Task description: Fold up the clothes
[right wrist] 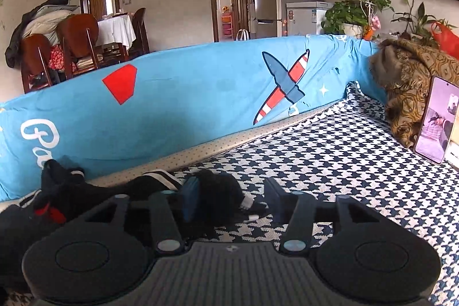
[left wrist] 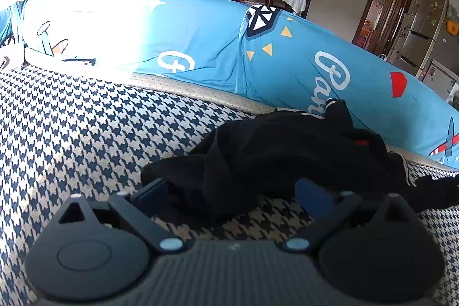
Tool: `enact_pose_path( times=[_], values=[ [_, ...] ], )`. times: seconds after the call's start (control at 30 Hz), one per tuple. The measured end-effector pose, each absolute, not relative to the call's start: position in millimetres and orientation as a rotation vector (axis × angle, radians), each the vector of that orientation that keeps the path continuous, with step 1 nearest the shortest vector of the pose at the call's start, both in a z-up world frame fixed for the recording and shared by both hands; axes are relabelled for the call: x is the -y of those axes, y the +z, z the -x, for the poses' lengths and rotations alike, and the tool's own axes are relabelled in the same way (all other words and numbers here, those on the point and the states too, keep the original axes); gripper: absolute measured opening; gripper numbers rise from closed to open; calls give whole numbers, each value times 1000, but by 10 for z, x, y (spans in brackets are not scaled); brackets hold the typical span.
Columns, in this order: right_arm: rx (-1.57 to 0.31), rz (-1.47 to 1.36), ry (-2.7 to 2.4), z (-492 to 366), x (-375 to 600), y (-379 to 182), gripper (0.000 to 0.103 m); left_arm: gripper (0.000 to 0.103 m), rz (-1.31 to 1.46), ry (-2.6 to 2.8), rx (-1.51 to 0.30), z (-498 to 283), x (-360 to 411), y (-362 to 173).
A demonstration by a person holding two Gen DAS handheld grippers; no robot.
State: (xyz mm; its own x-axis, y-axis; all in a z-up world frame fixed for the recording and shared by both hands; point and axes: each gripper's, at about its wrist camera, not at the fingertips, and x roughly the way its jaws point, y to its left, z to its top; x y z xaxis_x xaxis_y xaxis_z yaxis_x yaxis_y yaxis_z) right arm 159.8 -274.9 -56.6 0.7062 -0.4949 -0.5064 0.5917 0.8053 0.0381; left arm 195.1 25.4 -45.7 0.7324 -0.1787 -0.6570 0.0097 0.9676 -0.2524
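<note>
Looking along our two grippers, we see a black garment (left wrist: 275, 151) lying in a crumpled heap on the houndstooth cover (left wrist: 86, 116), the blue-and-white checked cloth spread over the sofa seat. The garment sits close to the blue backrest (left wrist: 200, 42), which has white letters, a red shape and a striped plane printed on it. Our left gripper (left wrist: 232, 191) hangs low over the cover with its fingers spread wide, one on each side of the near edge of the garment; they are not pinching it. From the right wrist view, the same black garment (right wrist: 94, 197) spreads to the left of our right gripper (right wrist: 232, 200), and one end with white stripes (right wrist: 163, 177) reaches in between the two fingers. The right fingers are spread apart too, with the left finger (right wrist: 190, 197) pressed up against a fuzzy black part of the cloth and the right finger (right wrist: 274, 198) over bare cover. A small red patch (right wrist: 50, 212) shows on the garment, far left of the right gripper. To the right of the garment, at the far end of the cover, a phone (right wrist: 436, 119) leans upright beside a brown blanket (right wrist: 410, 82).
</note>
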Motion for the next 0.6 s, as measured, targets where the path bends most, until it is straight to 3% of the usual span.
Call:
enact_pose_path(
  times=[0.1, 0.23, 0.53, 0.6],
  values=[
    [-459, -156, -642, -1547, 2651, -499, 62, 101, 242, -100, -749, -1953, -340, -478],
    [-415, -166, -514, -1568, 2521, -466, 63, 101, 246, -93, -757, -1957, -453, -505],
    [-521, -260, -47, -1846, 1901, -750, 64, 103, 309, -101, -747, -2047, -559, -578],
    [-518, -231, -11, -1915, 1752, -808, 72, 103, 314, -99, -756, -2062, -549, -598]
  ],
)
